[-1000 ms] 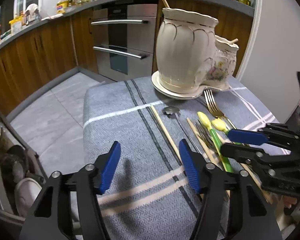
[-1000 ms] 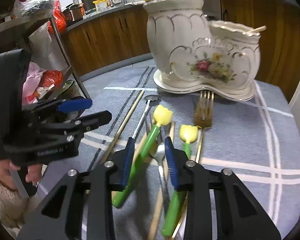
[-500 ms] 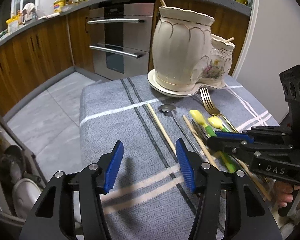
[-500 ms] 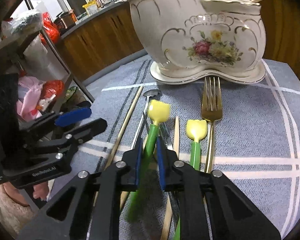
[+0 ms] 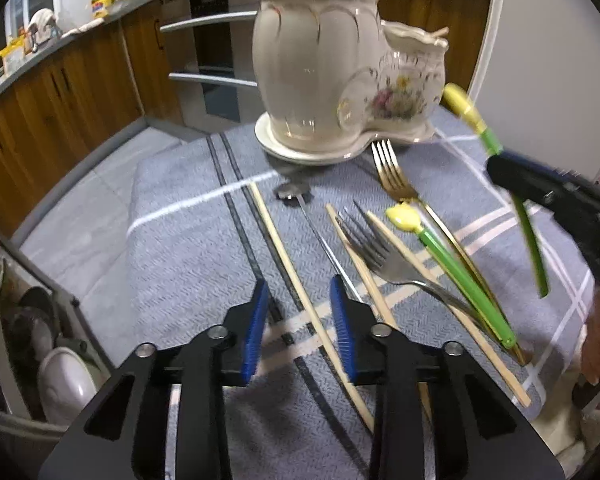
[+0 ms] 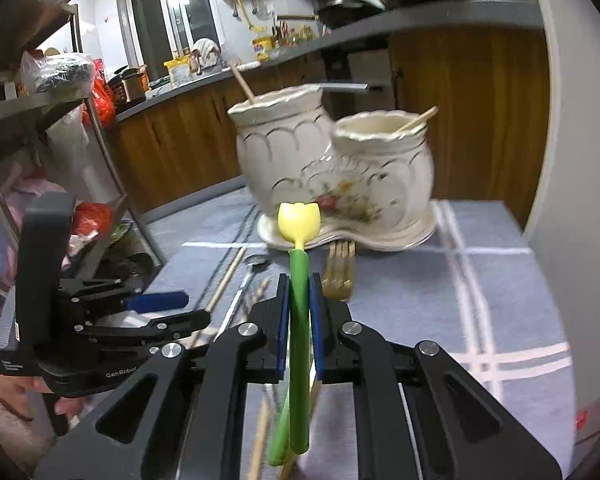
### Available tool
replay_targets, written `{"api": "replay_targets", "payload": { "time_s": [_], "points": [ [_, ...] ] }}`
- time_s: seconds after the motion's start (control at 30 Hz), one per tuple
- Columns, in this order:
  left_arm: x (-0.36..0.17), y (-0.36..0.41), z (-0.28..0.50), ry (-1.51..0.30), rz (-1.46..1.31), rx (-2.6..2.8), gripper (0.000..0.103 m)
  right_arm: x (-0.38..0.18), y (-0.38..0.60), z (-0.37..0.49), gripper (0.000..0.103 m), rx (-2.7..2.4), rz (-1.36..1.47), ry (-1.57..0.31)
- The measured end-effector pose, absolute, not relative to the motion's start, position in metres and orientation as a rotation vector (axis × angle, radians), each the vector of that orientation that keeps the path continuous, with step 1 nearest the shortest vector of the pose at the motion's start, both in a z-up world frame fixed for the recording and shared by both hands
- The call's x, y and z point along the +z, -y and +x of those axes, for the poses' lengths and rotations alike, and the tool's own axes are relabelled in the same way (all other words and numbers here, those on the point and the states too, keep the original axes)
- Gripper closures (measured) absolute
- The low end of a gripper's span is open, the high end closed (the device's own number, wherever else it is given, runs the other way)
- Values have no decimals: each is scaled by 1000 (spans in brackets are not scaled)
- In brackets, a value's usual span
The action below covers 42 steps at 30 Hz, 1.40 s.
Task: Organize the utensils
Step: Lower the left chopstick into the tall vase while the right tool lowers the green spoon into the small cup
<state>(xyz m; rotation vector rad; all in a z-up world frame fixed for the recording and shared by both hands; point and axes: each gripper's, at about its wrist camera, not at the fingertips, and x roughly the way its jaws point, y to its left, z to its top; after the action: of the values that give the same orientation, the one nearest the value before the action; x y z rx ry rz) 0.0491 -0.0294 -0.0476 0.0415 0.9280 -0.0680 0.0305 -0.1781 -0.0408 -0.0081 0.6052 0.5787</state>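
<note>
The right hand-held gripper is clamped on the green stem of a tulip-headed utensil, which hangs clear of the bench. Its long axis runs from 6 to 12 o'clock in the right wrist view, the yellow head toward the ceramic holder at 12 o'clock.

In the left wrist view the same utensil slants from 11 to 5 o'clock.

The left hand-held gripper has just been narrowing its jaws. They straddle a wooden chopstick without pressing it. The chopstick lies flat on the cloth, running from 11 to 5 o'clock.

At 3 o'clock of it lie a steel fork, a second green utensil and a gold fork, tines toward the holder.
</note>
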Motion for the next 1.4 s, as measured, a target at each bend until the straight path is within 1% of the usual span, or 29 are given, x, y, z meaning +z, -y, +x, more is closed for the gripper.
{"api": "replay_targets", "payload": {
  "time_s": [0.07,0.37,0.4,0.47,0.53,0.8,1.2,1.4],
  "points": [
    [-51,31,53,-948,50,-46,77,-40,182,31,93,559,-15,-580],
    [-52,21,73,-969,12,16,79,-35,204,33,93,538,22,-535],
    [-52,20,76,-971,14,23,80,-34,205,33,93,539,23,-533],
    [-53,19,78,-968,22,33,93,-34,205,31,93,540,21,-525],
    [-53,19,78,-957,31,34,95,-32,205,29,93,535,20,-513],
    [-48,11,70,-880,12,29,98,-32,211,27,93,523,43,-488],
    [9,-1,39,-634,-46,-52,98,-23,215,23,93,499,64,-387],
    [39,-10,26,-511,-117,-129,98,-5,223,27,93,490,92,-323]
  ]
}}
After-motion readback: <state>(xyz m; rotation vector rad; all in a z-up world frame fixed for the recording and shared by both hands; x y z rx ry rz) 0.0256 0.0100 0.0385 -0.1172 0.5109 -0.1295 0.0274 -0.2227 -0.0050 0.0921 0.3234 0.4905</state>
